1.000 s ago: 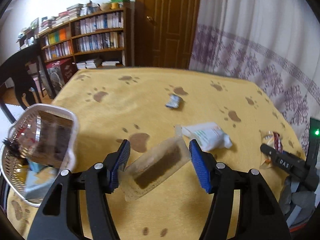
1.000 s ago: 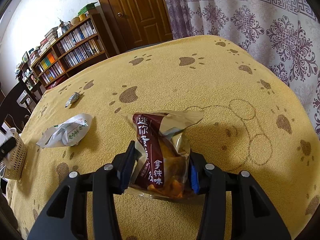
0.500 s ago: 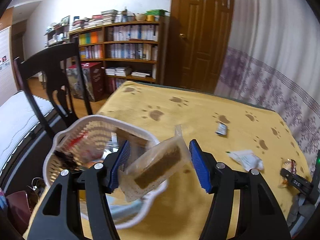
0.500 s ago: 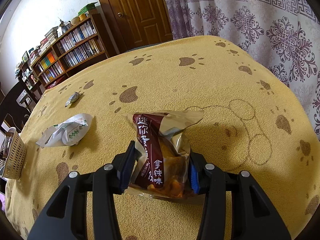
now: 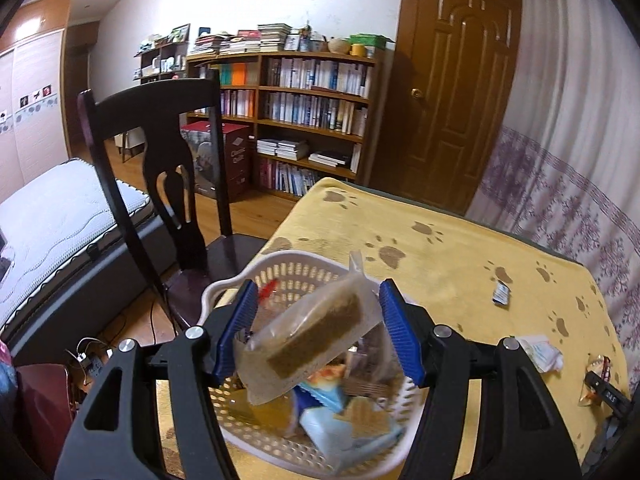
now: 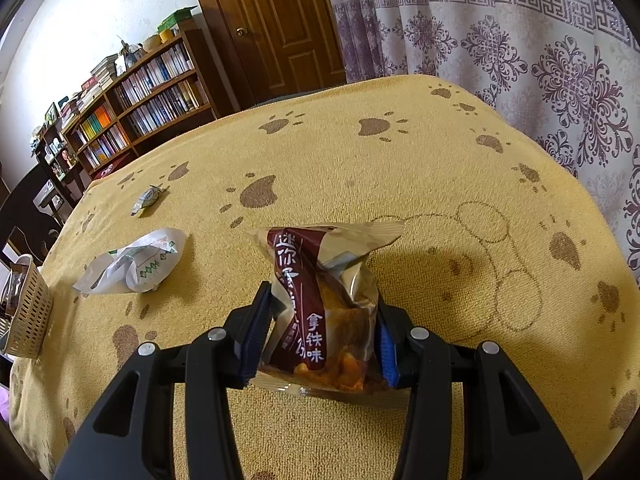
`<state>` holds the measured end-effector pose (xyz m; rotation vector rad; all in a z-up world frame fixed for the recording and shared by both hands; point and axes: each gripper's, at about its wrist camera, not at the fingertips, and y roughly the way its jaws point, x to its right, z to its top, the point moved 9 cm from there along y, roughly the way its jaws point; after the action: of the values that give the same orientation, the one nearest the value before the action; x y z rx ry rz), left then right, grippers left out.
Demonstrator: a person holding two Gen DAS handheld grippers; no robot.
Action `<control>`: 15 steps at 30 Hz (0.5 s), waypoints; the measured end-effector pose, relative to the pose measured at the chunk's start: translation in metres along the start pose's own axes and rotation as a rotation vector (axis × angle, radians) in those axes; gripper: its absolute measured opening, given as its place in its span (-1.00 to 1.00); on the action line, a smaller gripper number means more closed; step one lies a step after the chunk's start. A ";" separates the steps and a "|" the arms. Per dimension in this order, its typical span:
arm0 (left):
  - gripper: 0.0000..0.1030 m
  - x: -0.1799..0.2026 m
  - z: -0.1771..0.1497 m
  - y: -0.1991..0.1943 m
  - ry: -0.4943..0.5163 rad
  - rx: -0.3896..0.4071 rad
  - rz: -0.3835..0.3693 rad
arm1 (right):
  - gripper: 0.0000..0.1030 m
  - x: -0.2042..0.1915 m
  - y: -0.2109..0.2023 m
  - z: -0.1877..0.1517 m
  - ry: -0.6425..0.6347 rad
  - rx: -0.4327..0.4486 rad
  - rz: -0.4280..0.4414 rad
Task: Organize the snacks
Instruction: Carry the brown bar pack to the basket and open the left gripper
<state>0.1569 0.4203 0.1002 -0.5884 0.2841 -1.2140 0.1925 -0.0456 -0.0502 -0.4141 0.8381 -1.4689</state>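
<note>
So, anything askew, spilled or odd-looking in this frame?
Nothing spilled or damaged. The clear-wrapped bar sits diagonally between the left gripper fingers over the basket; the white wrapper lies crumpled on the table.

A table covered with a yellow cloth [image 6: 400,168] printed with brown paw marks carries everything. In the right wrist view, a crumpled white wrapper [image 6: 134,264] lies at about 9 o'clock, a small silver packet [image 6: 147,199] beyond it toward 10 o'clock, and a brown snack bag [image 6: 324,308] rests on the cloth at centre, toward 6 o'clock. A white plastic basket [image 5: 304,452] of snacks sits at the table's left edge.
</note>
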 end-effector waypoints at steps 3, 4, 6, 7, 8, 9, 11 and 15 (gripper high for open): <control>0.57 -0.012 0.001 0.002 -0.040 0.005 0.008 | -0.10 0.000 0.000 0.001 0.000 0.003 0.001; 0.58 -0.017 0.001 0.001 -0.052 0.010 0.011 | -0.10 0.001 0.000 0.002 0.000 0.004 0.001; 0.59 -0.024 0.001 0.000 -0.069 0.013 0.014 | -0.10 0.001 0.000 0.001 0.000 0.005 0.003; 0.59 -0.028 0.001 -0.001 -0.082 0.016 0.016 | -0.10 0.001 0.000 0.002 0.000 0.006 0.003; 0.60 -0.031 0.001 -0.002 -0.093 0.020 0.019 | -0.10 0.001 -0.001 0.001 0.000 0.007 0.004; 0.60 -0.036 0.001 -0.004 -0.106 0.025 0.022 | -0.10 0.000 -0.002 0.000 -0.001 0.010 0.006; 0.60 -0.042 0.001 -0.007 -0.122 0.034 0.028 | -0.11 0.000 -0.004 0.002 -0.004 0.021 0.016; 0.67 -0.048 0.000 -0.014 -0.137 0.059 0.042 | -0.16 -0.002 -0.008 0.004 -0.001 0.035 0.042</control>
<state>0.1291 0.4623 0.1035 -0.6086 0.1442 -1.1324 0.1899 -0.0457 -0.0419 -0.3695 0.8145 -1.4422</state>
